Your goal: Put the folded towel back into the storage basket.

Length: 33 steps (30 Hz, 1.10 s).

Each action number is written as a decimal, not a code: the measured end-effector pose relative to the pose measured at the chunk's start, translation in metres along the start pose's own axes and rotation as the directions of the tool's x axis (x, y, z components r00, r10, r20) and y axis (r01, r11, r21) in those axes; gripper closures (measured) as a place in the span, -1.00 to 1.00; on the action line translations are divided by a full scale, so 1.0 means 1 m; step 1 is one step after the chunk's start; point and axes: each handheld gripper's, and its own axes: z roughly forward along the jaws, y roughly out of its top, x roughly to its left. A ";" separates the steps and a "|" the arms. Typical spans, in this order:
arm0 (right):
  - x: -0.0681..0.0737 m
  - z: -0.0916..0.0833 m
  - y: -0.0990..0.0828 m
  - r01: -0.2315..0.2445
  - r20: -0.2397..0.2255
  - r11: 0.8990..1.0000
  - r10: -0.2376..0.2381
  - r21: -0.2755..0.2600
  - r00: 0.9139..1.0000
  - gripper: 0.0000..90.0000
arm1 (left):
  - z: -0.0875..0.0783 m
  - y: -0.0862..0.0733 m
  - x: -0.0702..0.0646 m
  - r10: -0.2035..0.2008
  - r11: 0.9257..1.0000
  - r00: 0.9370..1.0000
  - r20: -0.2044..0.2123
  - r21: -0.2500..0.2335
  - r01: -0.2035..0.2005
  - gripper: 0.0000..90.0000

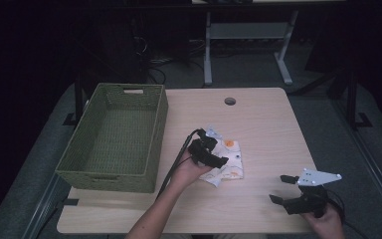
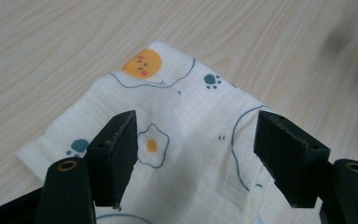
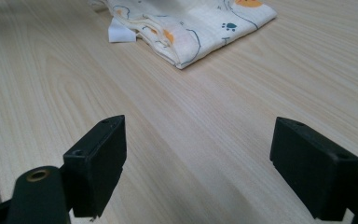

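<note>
A folded white cloth (image 1: pixel 229 162) printed with orange faces, eggs and blue paw marks lies near the middle of the wooden table (image 1: pixel 263 124). My left gripper (image 1: pixel 214 149) hovers right over the cloth (image 2: pixel 182 116), jaws spread wide above the fabric, nothing pinched between the pads. In the right gripper view the same folded cloth (image 3: pixel 191 23) lies farther off across the table. My right gripper (image 1: pixel 283 189) rests near the table's front right corner, open, with bare wood between its jaws (image 3: pixel 196 168).
A green woven basket (image 1: pixel 114 137) with handle slots stands on the left side of the table, beside the cloth. A round cable hole (image 1: pixel 230 101) sits near the far edge. Desk legs and cables stand on the dark floor beyond.
</note>
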 end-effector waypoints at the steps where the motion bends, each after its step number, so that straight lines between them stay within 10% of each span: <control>1: 0.000 0.000 0.000 0.000 0.000 1.000 0.000 0.000 1.000 -0.60 | 0.002 0.000 0.001 -0.004 1.000 1.000 -0.001 0.002 0.004 -0.32; 18: -0.001 -0.001 0.000 -0.002 -0.006 1.000 0.002 -0.004 1.000 -0.60 | 0.037 0.000 0.002 -0.028 0.998 1.000 -0.010 0.064 0.029 -0.16; 33: 0.000 -0.002 0.001 0.005 0.000 1.000 -0.005 -0.009 1.000 -0.59 | 0.045 -0.008 -0.006 0.035 0.998 0.993 -0.110 0.055 -0.029 0.13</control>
